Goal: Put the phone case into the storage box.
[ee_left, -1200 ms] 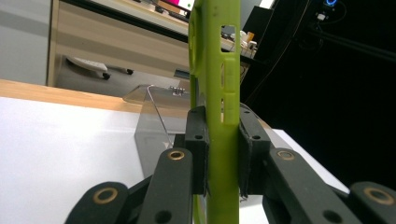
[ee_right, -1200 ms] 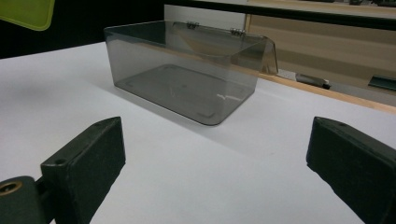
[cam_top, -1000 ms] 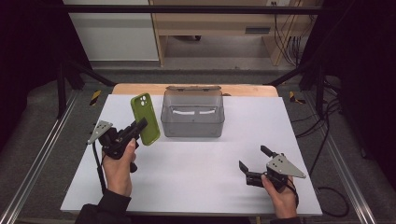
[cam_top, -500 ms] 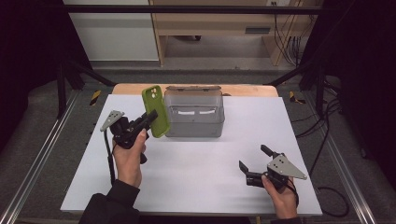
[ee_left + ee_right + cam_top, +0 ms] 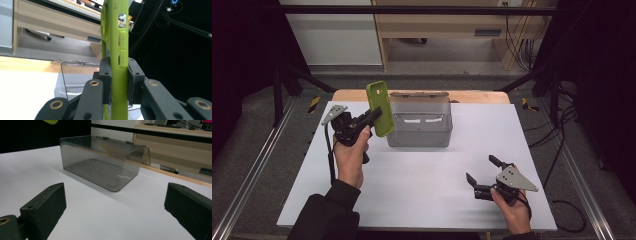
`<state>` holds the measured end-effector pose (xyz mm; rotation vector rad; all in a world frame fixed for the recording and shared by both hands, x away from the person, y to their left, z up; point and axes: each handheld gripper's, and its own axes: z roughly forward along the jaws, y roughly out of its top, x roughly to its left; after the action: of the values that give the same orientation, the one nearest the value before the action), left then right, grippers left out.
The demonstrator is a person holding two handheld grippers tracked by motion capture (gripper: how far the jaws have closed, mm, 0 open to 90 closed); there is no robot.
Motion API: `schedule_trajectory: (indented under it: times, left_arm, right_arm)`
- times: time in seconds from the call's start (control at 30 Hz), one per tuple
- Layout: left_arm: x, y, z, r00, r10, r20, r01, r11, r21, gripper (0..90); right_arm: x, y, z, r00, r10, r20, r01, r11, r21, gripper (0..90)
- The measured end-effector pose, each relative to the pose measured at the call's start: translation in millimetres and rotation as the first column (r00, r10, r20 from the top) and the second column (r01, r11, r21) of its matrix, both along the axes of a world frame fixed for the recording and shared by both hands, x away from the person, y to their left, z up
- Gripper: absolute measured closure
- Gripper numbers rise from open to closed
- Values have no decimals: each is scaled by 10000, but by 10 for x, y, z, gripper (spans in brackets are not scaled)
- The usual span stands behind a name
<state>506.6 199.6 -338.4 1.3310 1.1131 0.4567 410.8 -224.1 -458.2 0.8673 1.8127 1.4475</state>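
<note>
The left gripper (image 5: 373, 116), fingers clamped on the green phone case (image 5: 380, 107), has carried it up beside the open smoky plastic box (image 5: 419, 122) (likely its destination); the right gripper (image 5: 484, 175) waits, fingers apart.

I find no text, label, brand, number or sign that I can read anywhere: nothing legible on the green phone case (image 5: 379, 107), the grey box (image 5: 419, 121) or my table (image 5: 422, 190).

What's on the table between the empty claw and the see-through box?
Nothing: bare white table lies between the right gripper and the box, as the right gripper view shows.
</note>
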Motion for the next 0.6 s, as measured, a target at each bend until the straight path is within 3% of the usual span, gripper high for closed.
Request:
schedule_trajectory:
  times: [0.2, 0.37, 0.47, 0.6]
  left_arm:
    - [128, -77, 81, 10000, 41, -38, -39, 9993, 382, 772]
    - [203, -161, 112, 9999, 110, 19, -111, 9979, 634, 772]
    - [252, -173, 111, 9998, 191, 43, -193, 9977, 649, 772]
    - [307, -159, 83, 9995, 307, -69, -302, 9977, 606, 772]
  right_arm:
    - [-9, -67, 27, 10000, 74, 18, -75, 9999, 77, 42]
    - [-55, -116, 15, 9999, 130, -54, -128, 9988, 464, 43]
    - [-72, -136, 38, 9999, 120, -1, -120, 9975, 701, 50]
    - [-69, -130, 25, 9999, 139, -71, -135, 9980, 614, 50]
